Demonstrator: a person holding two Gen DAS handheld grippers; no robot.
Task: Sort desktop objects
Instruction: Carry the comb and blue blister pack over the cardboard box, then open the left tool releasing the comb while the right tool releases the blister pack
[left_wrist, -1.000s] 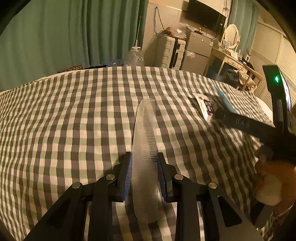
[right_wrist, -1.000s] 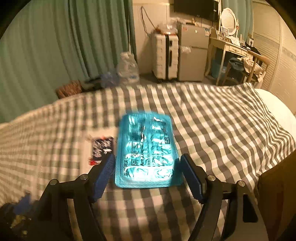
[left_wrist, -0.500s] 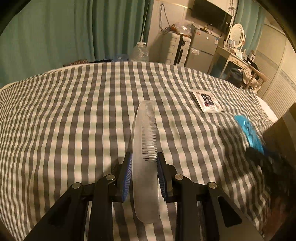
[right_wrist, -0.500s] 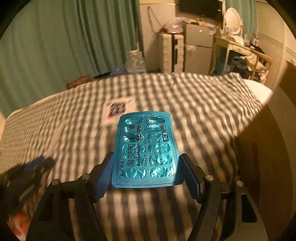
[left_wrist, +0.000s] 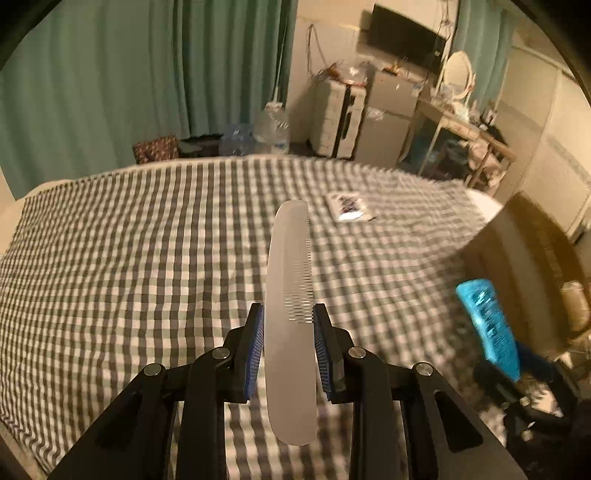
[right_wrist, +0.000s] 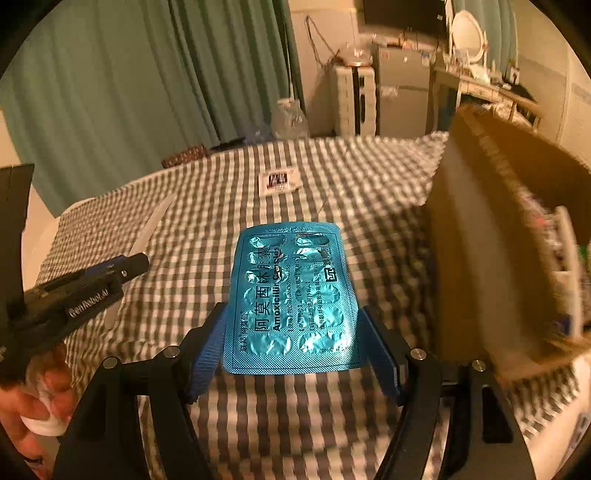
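My left gripper (left_wrist: 288, 325) is shut on a translucent white comb (left_wrist: 290, 295) and holds it above the grey checked cloth (left_wrist: 129, 258). My right gripper (right_wrist: 293, 343) is shut on a blue amoxicillin blister pack (right_wrist: 291, 295), held flat above the cloth beside an open cardboard box (right_wrist: 480, 236) on its right. The blister pack also shows in the left wrist view (left_wrist: 487, 328) at the right. The left gripper and comb show in the right wrist view (right_wrist: 85, 291) at the left. A small white sachet (left_wrist: 349, 206) lies on the cloth further back; it also shows in the right wrist view (right_wrist: 277, 182).
The cardboard box (left_wrist: 535, 266) stands at the cloth's right edge with several items inside. Beyond the cloth are green curtains (left_wrist: 147, 74), a water bottle (left_wrist: 273, 127), a white suitcase (left_wrist: 338, 118) and a desk (left_wrist: 461, 125).
Both grippers have risen and pulled back with their objects. The right gripper has swung right, so the cardboard box now fills its right side and the sachet sits farther away.
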